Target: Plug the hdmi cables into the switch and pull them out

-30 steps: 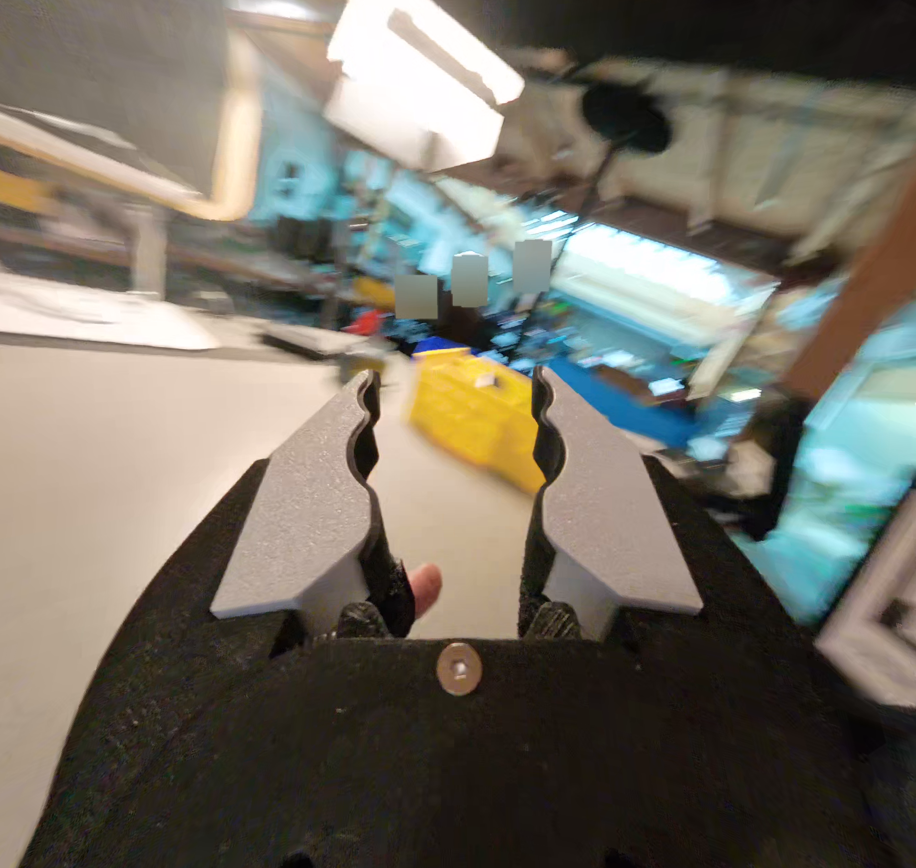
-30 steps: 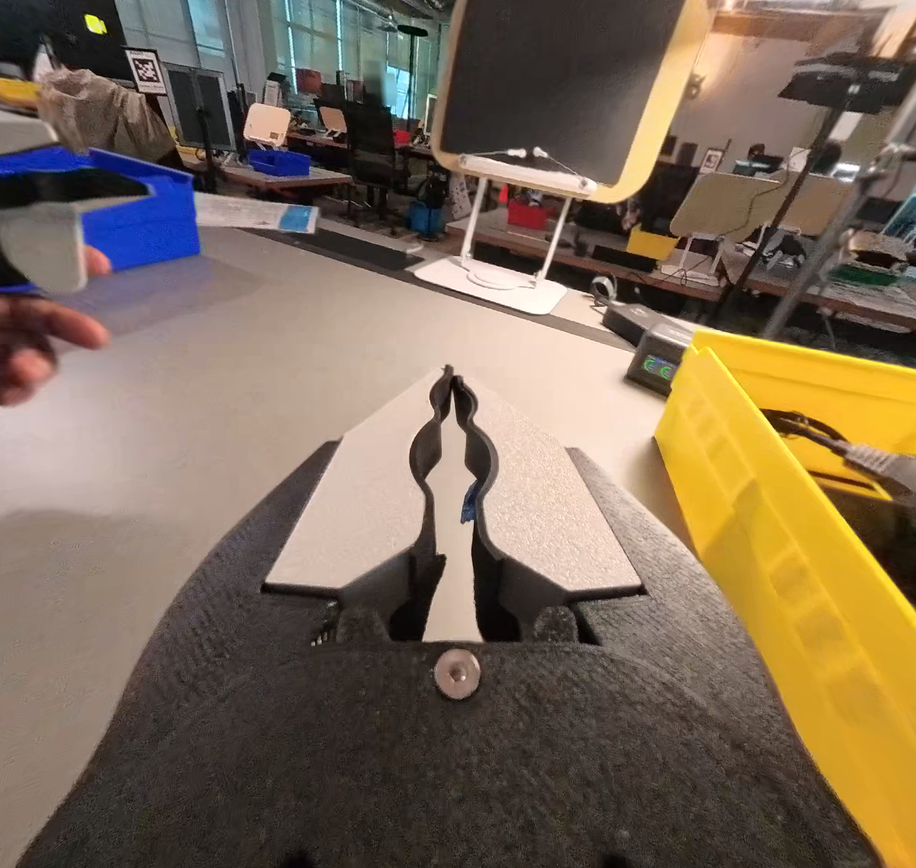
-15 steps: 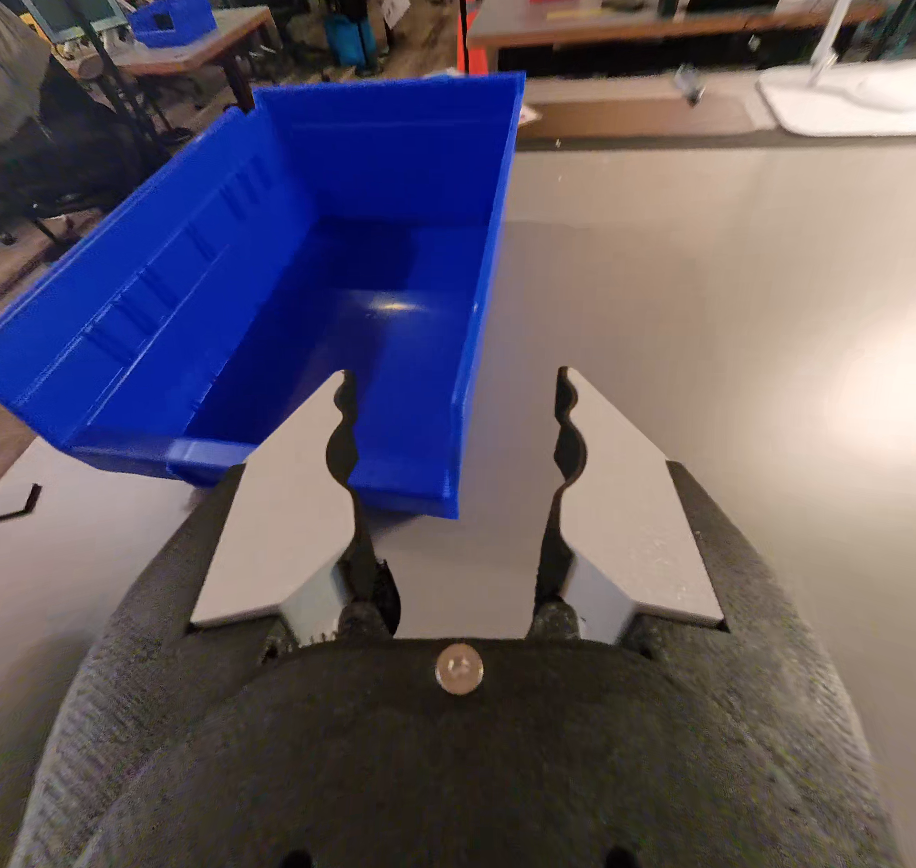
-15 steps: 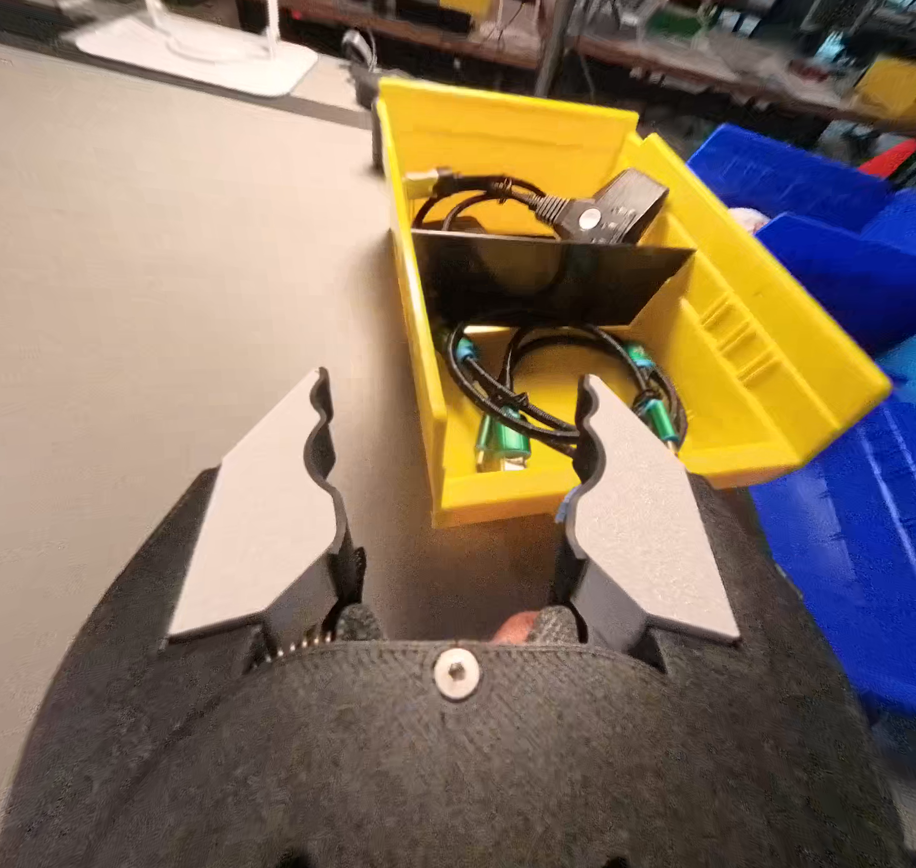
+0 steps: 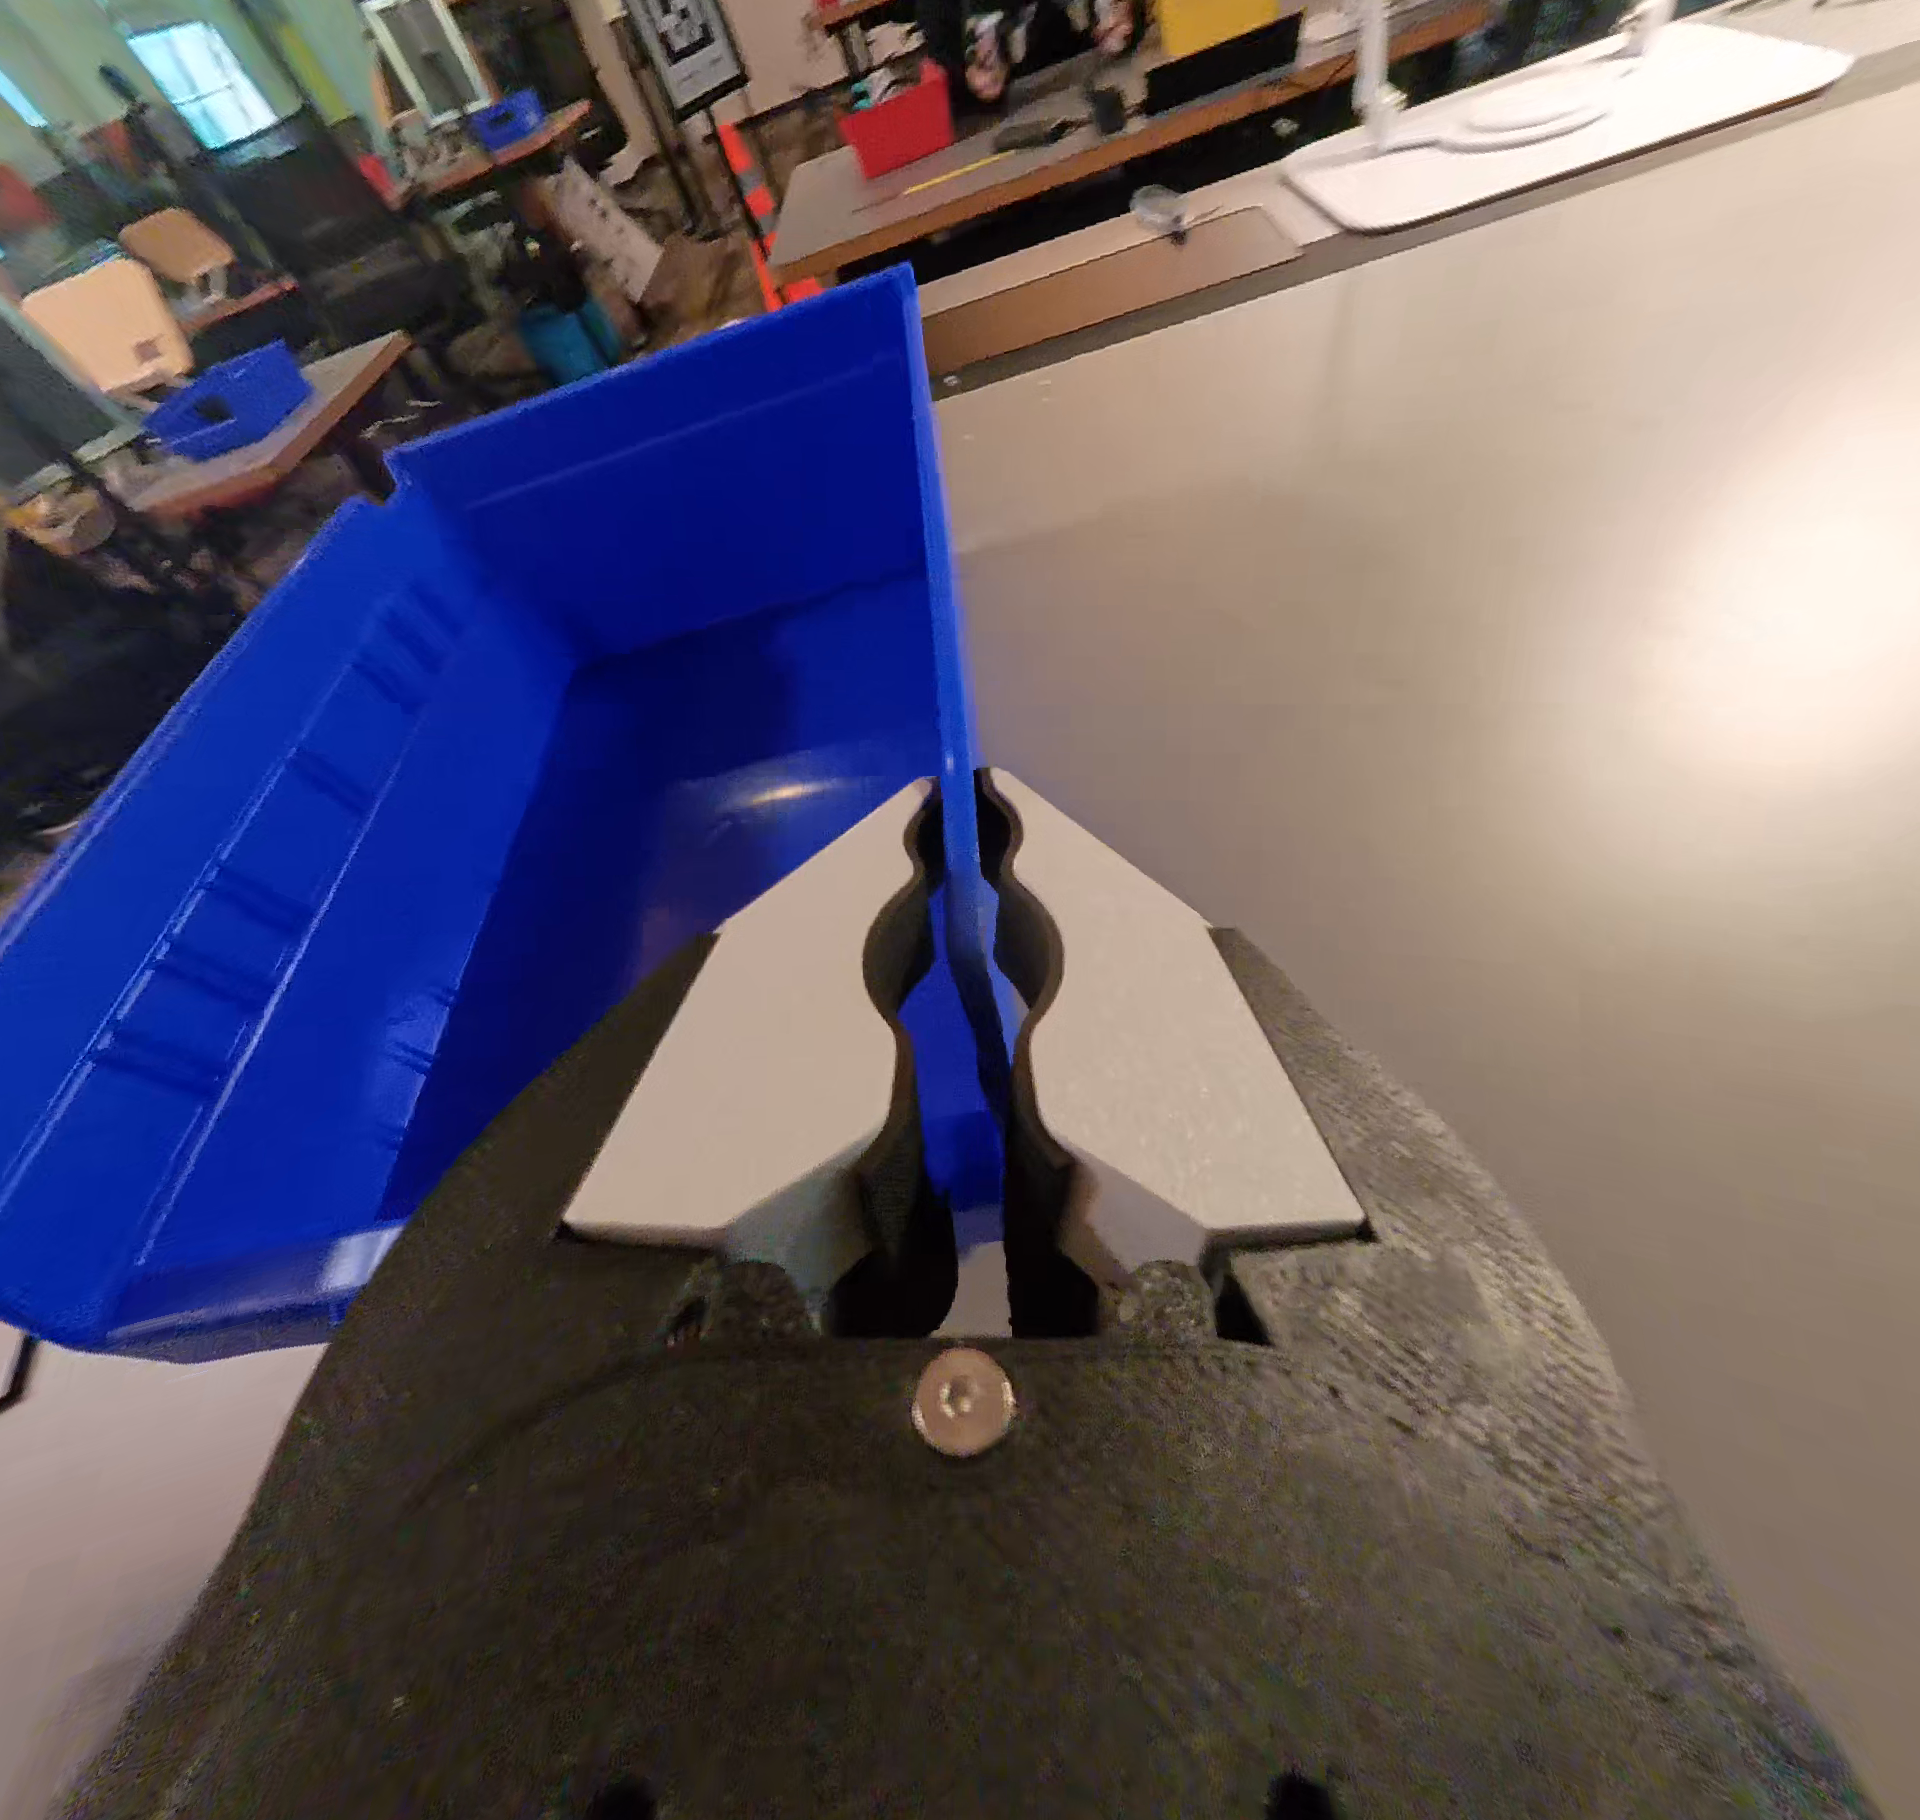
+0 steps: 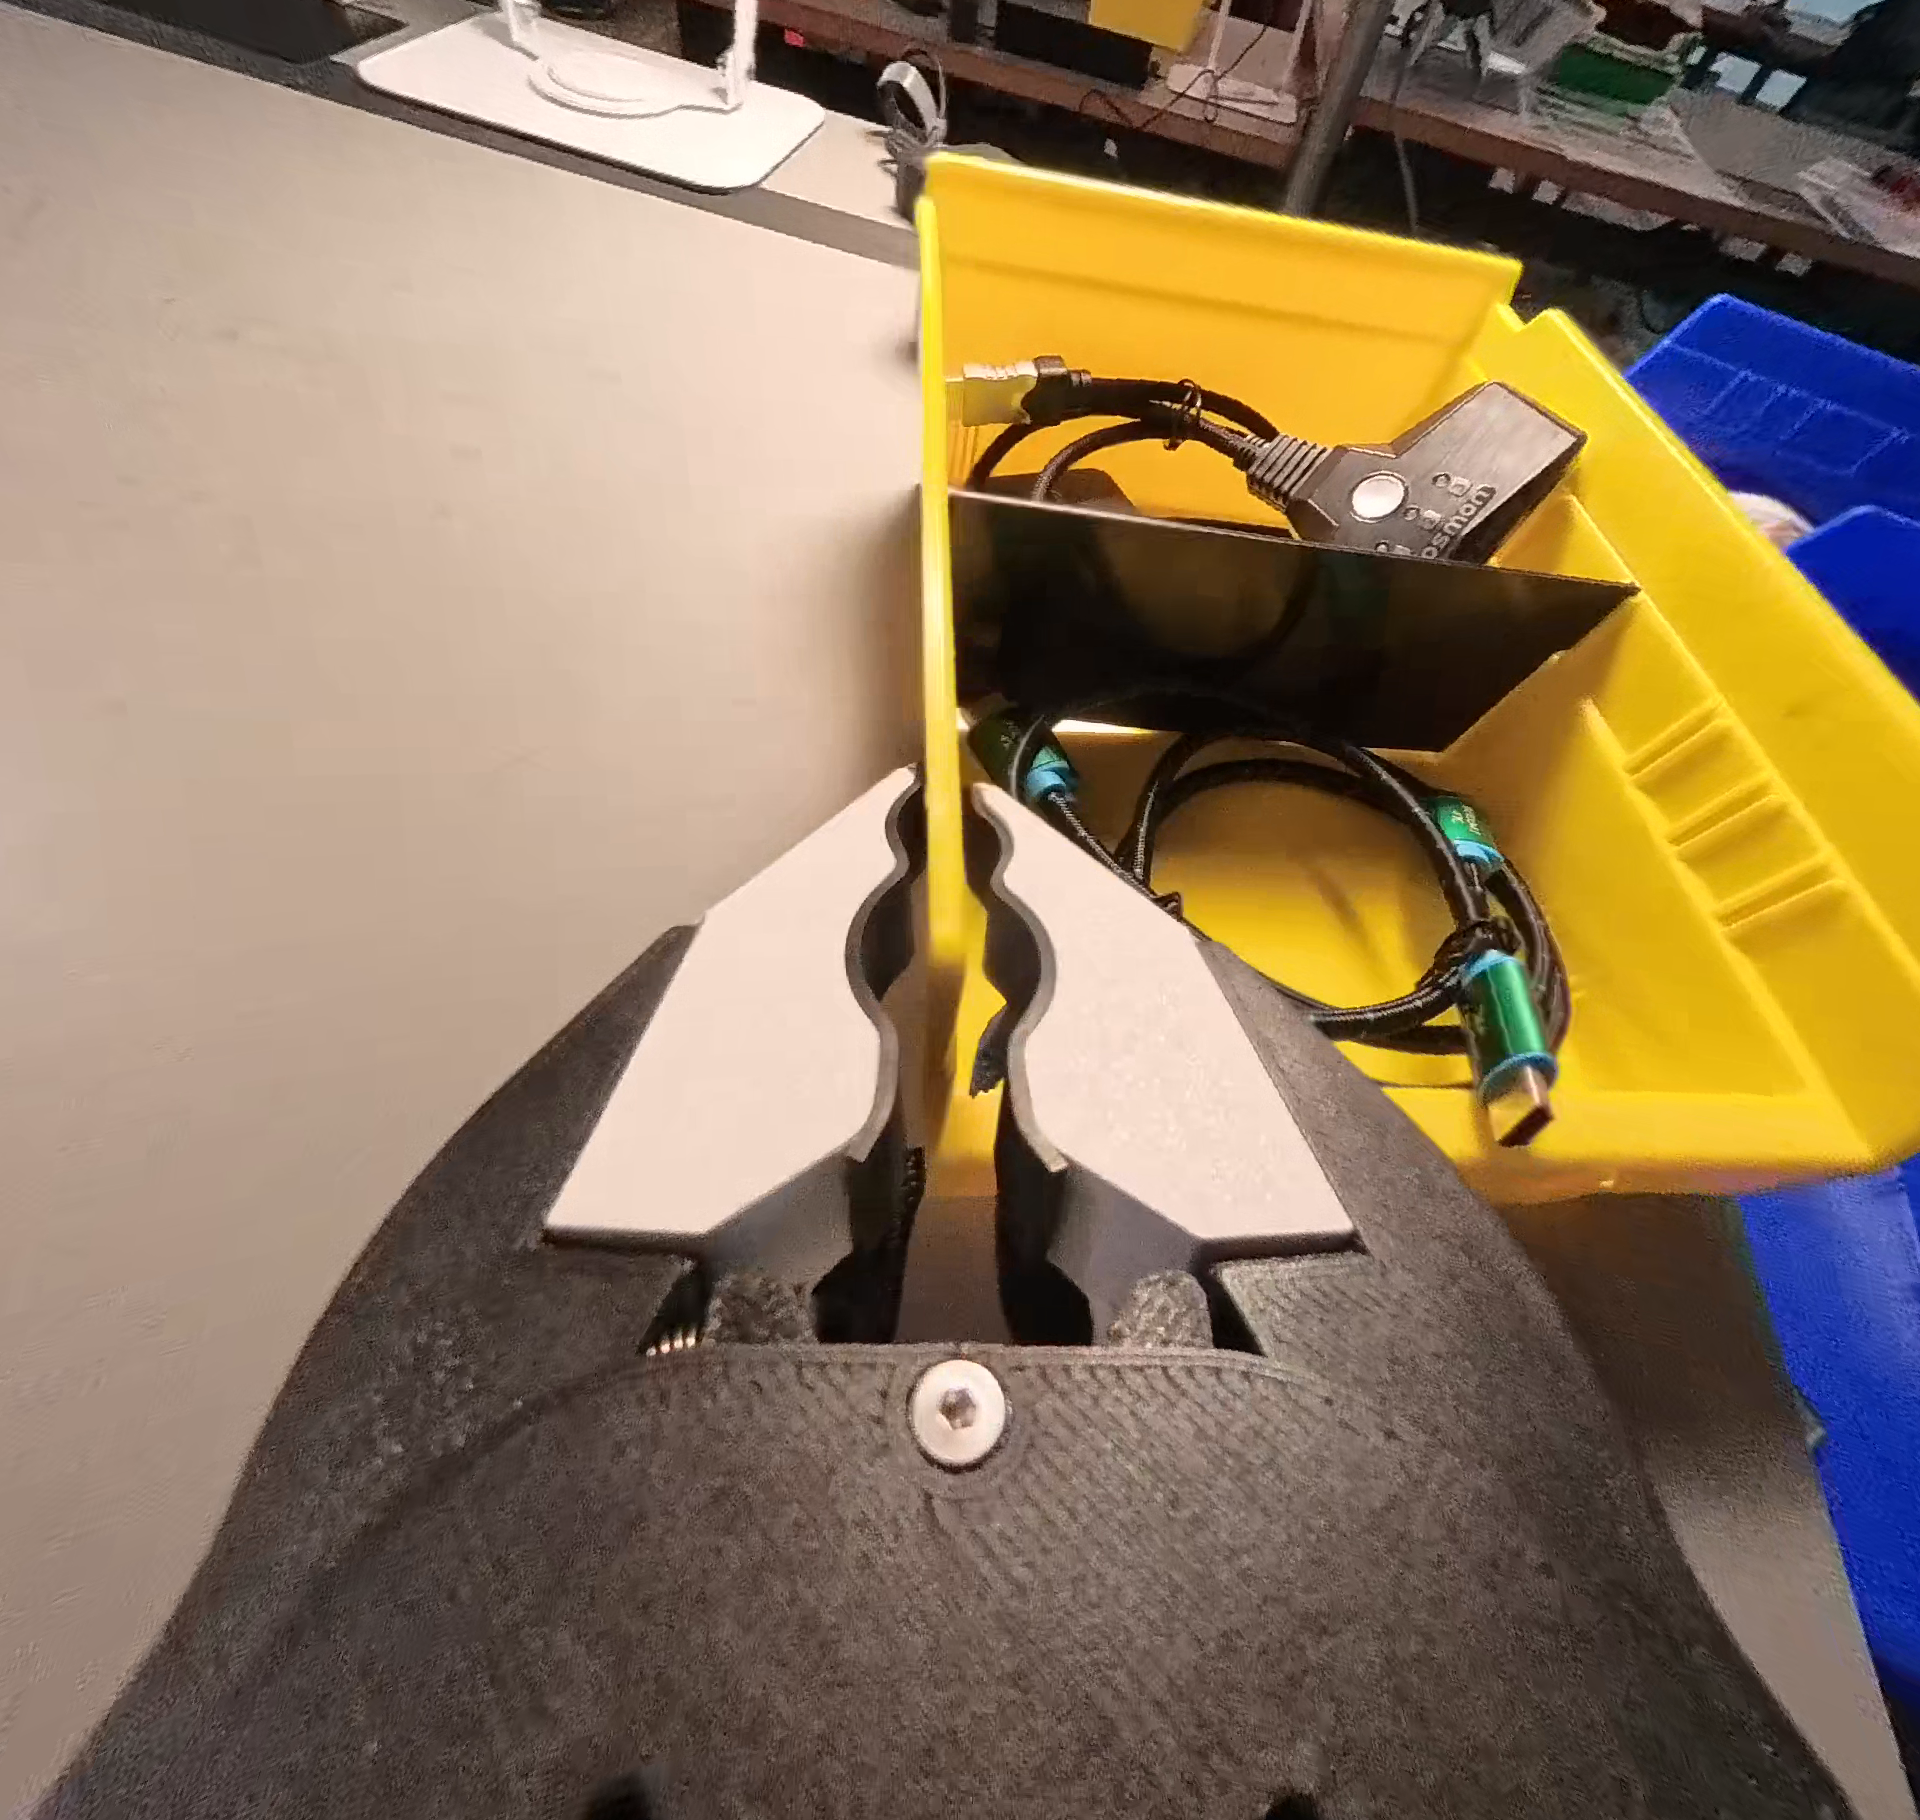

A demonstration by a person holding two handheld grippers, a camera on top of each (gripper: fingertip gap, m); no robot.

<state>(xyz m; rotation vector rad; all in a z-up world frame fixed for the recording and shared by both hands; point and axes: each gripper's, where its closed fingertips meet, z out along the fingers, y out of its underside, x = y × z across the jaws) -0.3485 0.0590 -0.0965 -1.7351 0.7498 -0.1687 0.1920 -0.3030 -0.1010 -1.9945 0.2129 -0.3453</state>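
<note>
In the right wrist view a yellow bin [image 6: 1226, 295] holds a black HDMI switch [image 6: 1423, 492] with its own short cable in the far compartment, behind a black divider [image 6: 1247, 627]. HDMI cables with green plugs [image 6: 1507, 1022] lie coiled in the near compartment. My right gripper [image 6: 943, 804] is shut on the yellow bin's left wall. In the left wrist view my left gripper [image 5: 958, 799] is shut on the right wall of an empty blue bin [image 5: 436, 731].
Both bins stand on a beige table [image 6: 364, 575]. A white lamp base [image 6: 592, 97] stands at the table's far edge. More blue bins [image 6: 1829, 440] sit right of the yellow bin. Workbenches with clutter and a person lie beyond. My hands' fingertips stand some 65 cm from each other.
Both grippers were open half a second ago. Each has moved forward and closed on a bin wall: left on the blue bin, right on the yellow bin.
</note>
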